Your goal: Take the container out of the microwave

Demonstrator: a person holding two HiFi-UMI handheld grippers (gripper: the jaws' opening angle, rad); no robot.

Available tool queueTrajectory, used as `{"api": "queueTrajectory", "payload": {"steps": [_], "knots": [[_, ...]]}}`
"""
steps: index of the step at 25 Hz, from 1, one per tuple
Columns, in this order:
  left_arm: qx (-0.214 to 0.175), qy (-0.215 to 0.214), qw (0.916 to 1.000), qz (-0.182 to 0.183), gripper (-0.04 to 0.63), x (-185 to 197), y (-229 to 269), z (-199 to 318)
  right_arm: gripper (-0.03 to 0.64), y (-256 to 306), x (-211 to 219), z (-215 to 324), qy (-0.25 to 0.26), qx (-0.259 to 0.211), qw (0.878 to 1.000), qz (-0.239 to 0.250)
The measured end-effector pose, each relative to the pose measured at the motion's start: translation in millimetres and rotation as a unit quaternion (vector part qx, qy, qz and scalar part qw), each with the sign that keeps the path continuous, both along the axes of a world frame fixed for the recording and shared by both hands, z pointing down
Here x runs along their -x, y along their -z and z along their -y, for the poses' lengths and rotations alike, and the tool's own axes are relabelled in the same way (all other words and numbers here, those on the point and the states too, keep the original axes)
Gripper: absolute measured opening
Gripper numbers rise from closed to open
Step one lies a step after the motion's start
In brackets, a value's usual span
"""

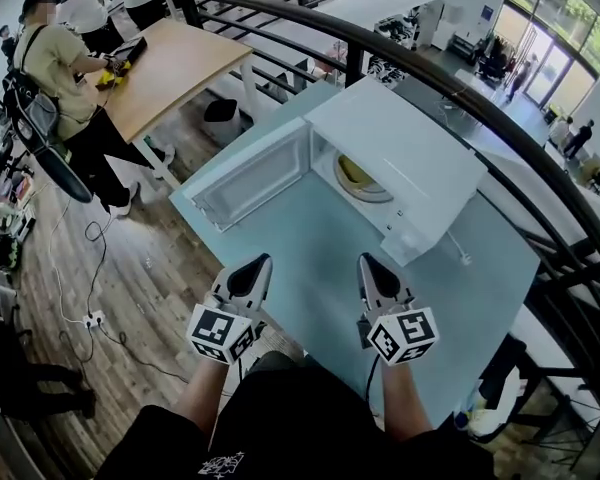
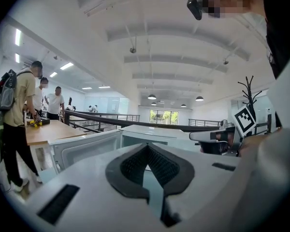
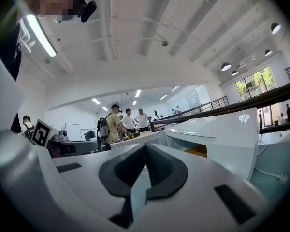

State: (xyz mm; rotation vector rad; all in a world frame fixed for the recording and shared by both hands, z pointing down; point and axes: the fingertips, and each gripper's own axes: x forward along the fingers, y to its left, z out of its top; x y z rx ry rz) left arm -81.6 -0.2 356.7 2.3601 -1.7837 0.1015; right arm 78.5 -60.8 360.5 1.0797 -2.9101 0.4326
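Observation:
A white microwave (image 1: 410,158) stands on a light blue table (image 1: 320,258), with its door (image 1: 252,176) swung wide open to the left. Inside on the turntable sits a yellow container (image 1: 355,173), partly hidden by the microwave's roof. My left gripper (image 1: 263,261) and right gripper (image 1: 365,260) hover side by side over the table's near part, short of the opening, both shut with nothing in them. The left gripper view shows the open door (image 2: 84,146) and the microwave (image 2: 150,132) ahead. A yellow patch of the container (image 3: 198,151) shows in the right gripper view.
A dark curved railing (image 1: 430,68) runs close behind the microwave. A wooden table (image 1: 175,63) with several people around it stands at the back left, with a grey bin (image 1: 220,118) beside it. A white cord (image 1: 458,253) lies on the blue table, right of the microwave.

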Motion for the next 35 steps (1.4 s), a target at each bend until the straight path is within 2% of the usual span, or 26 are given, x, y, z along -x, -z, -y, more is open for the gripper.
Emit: {"api": "queueTrajectory", "payload": {"steps": [5,16,35], "knots": [[0.023,-0.009,0.9997,0.005,0.008,-9,-13,11,0.006,-11,-2,16,0.002,0.007,1.0,-0.003],[0.024,-0.024,0.9994,0.005,0.008,-5,-26,50,0.006,-38,10,42,-0.012,0.017,0.999,-0.029],[0.063,-0.103,0.9926,-0.016,0.008,-7,-73,150,0.007,-82,50,116,-0.064,0.028,0.992,-0.109]]}}
